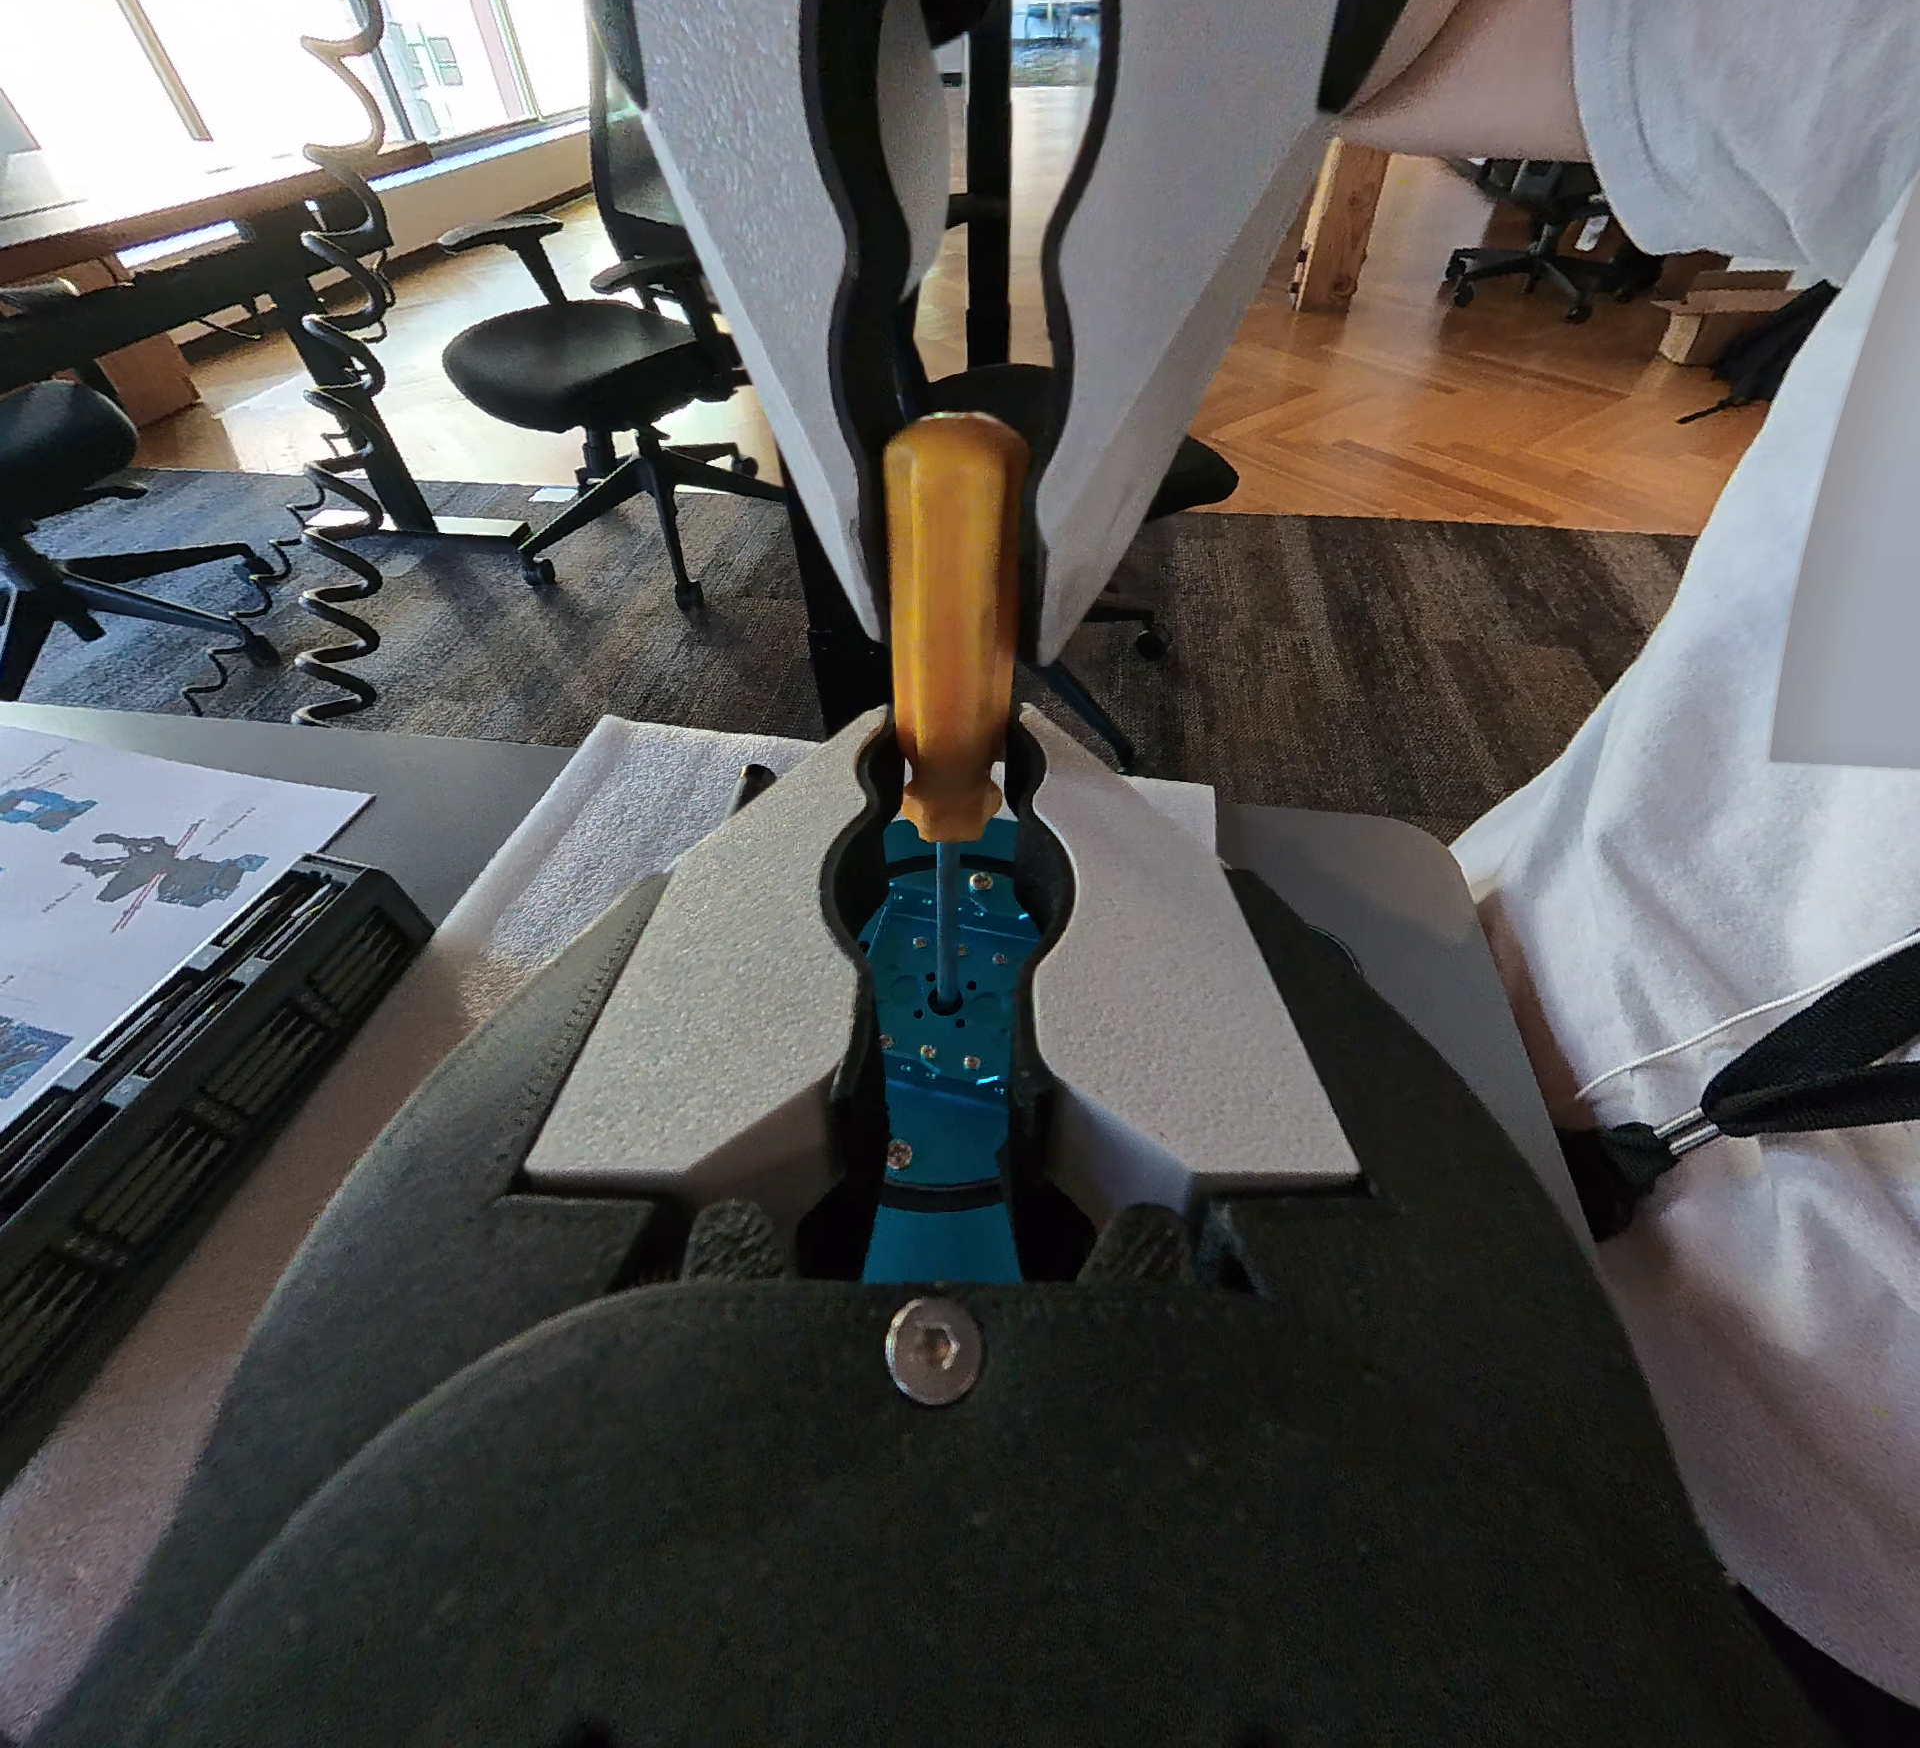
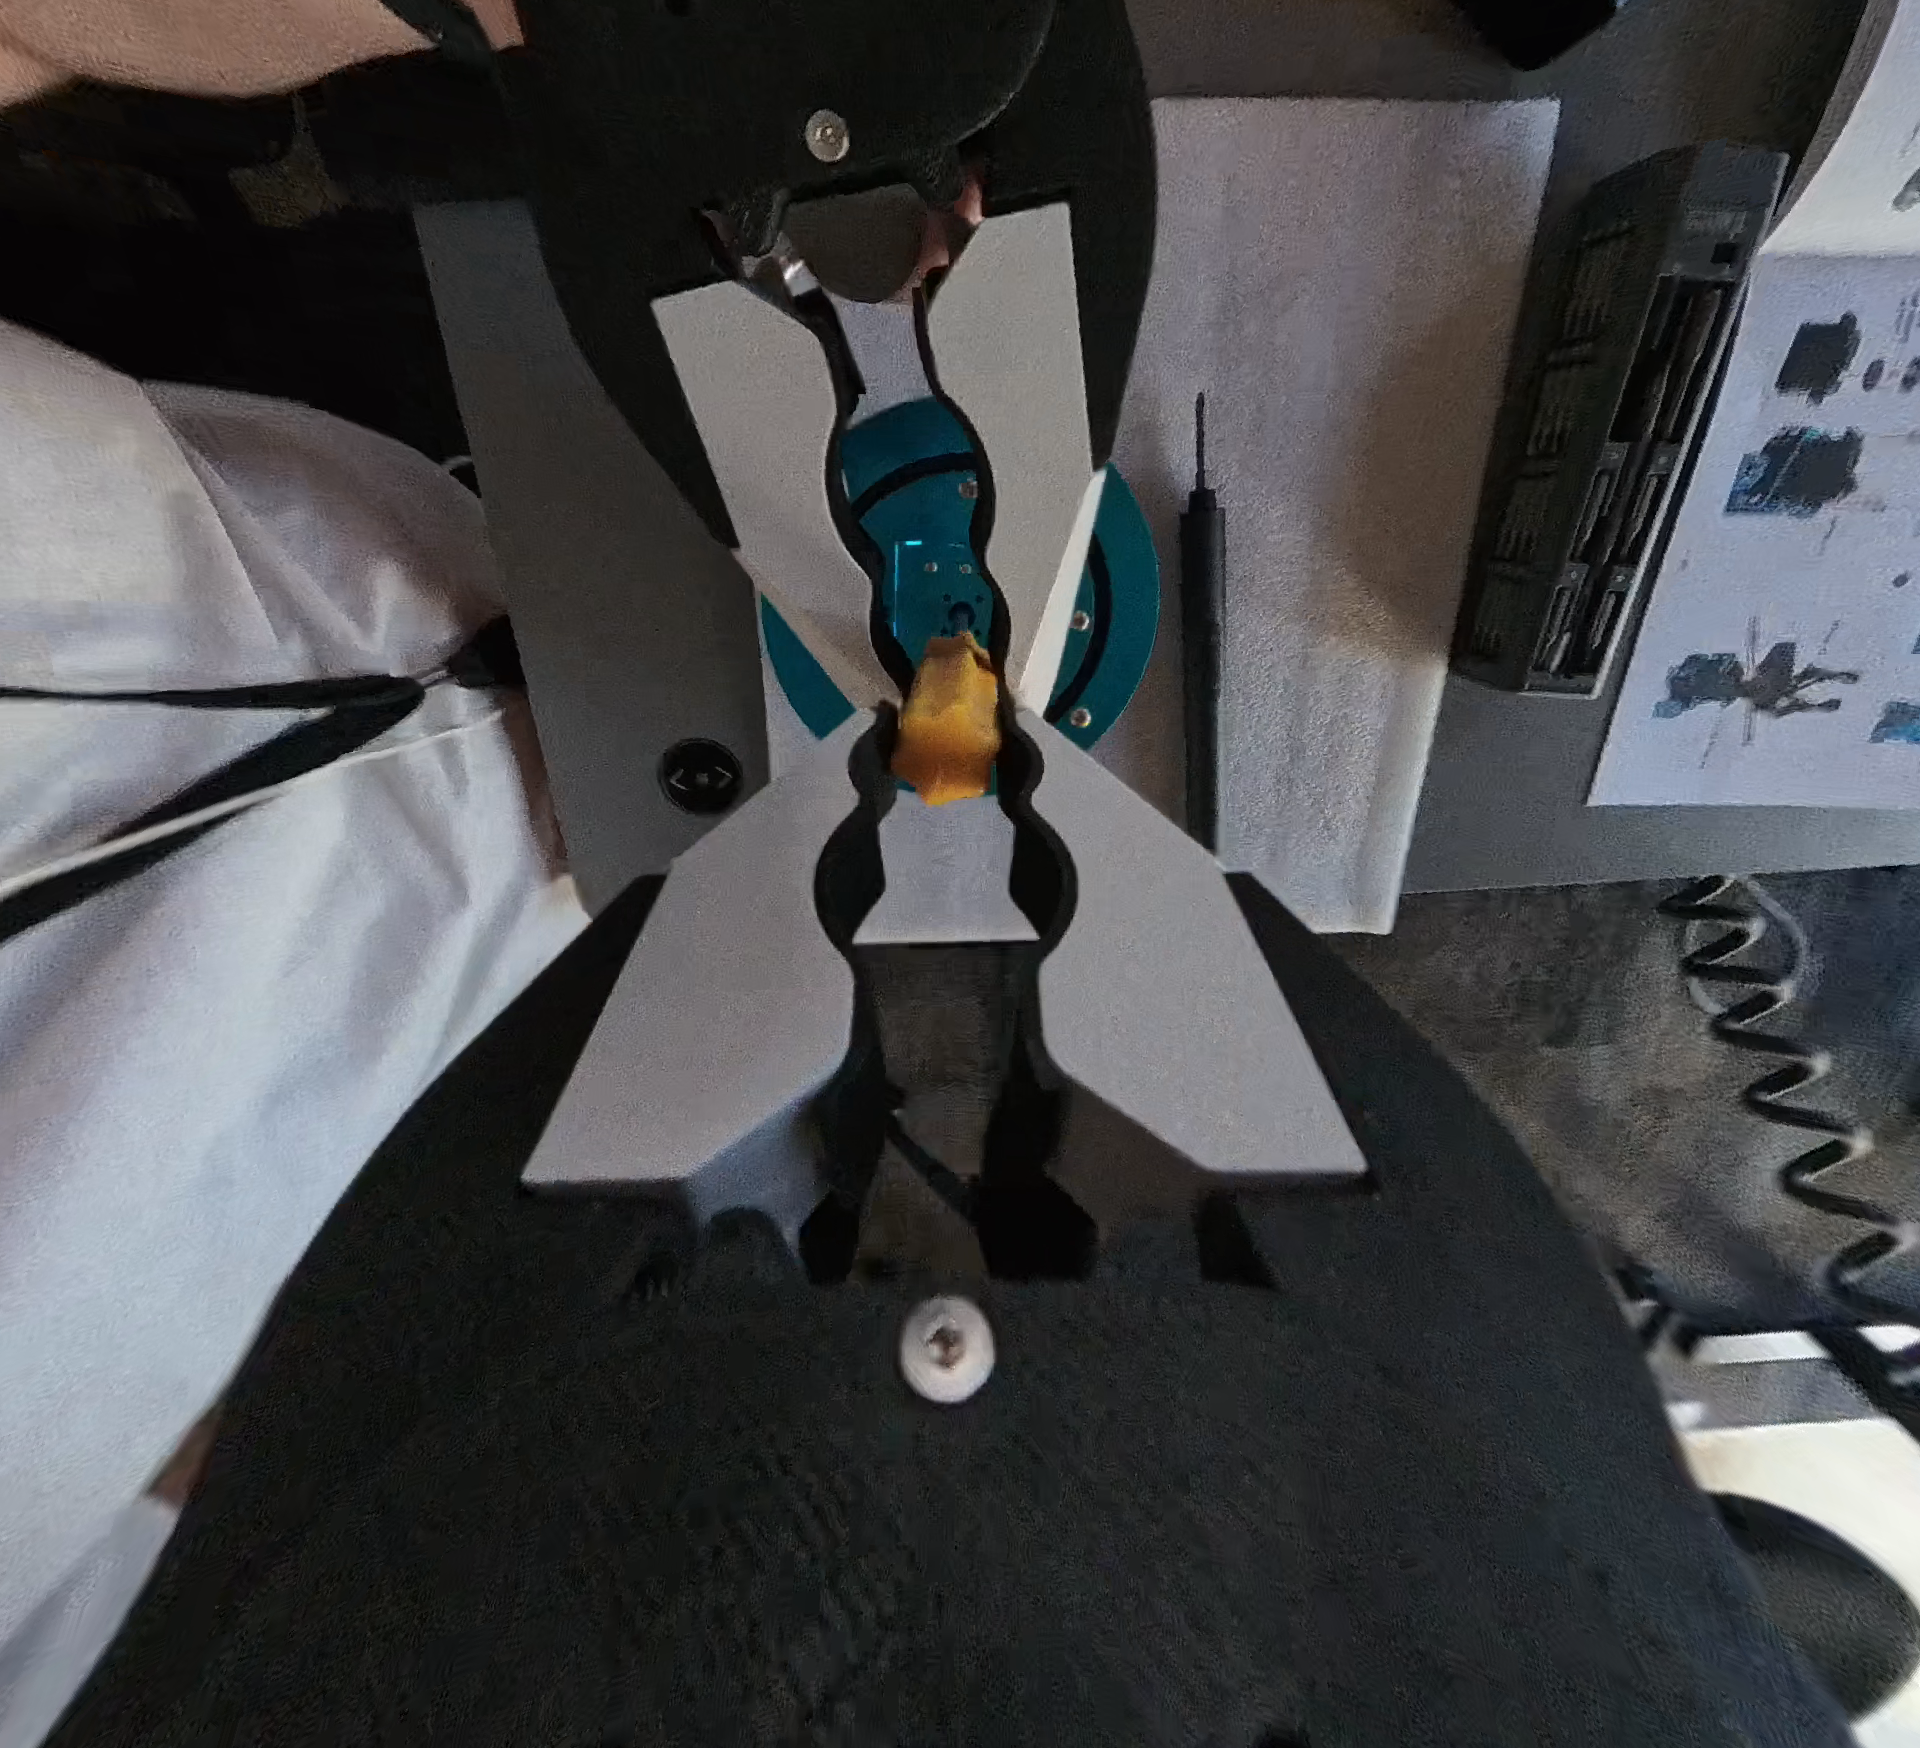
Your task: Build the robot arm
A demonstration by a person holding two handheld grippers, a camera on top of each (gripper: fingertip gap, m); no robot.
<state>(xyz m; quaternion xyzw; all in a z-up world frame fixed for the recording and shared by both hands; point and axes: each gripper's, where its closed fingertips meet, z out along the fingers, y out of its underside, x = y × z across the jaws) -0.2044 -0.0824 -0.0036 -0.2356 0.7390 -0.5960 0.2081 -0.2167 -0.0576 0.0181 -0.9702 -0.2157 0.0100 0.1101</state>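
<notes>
My left gripper (image 1: 951,732) is shut on a blue metal part (image 1: 940,1002), which sits between its grey fingers on a white foam mat (image 1: 623,805). My right gripper (image 1: 956,638) comes in from above, shut on the orange handle of a screwdriver (image 1: 951,618). The screwdriver stands upright with its thin shaft (image 1: 943,929) in a hole in the blue part. In the right wrist view, my right gripper (image 2: 945,732) grips the orange handle (image 2: 940,742) over the blue part (image 2: 920,576) and its round teal base (image 2: 1127,597). The left gripper (image 2: 940,659) reaches in from the top.
A slim black screwdriver (image 2: 1200,618) lies on the foam mat (image 2: 1330,451). A black bit case (image 2: 1600,451) and a printed sheet (image 2: 1766,555) lie beside it. A coiled cable (image 1: 343,451) hangs past the table edge. A person in a white shirt (image 1: 1714,867) is close by. Only a small space, under 4 cm, lies between the two pairs of fingers.
</notes>
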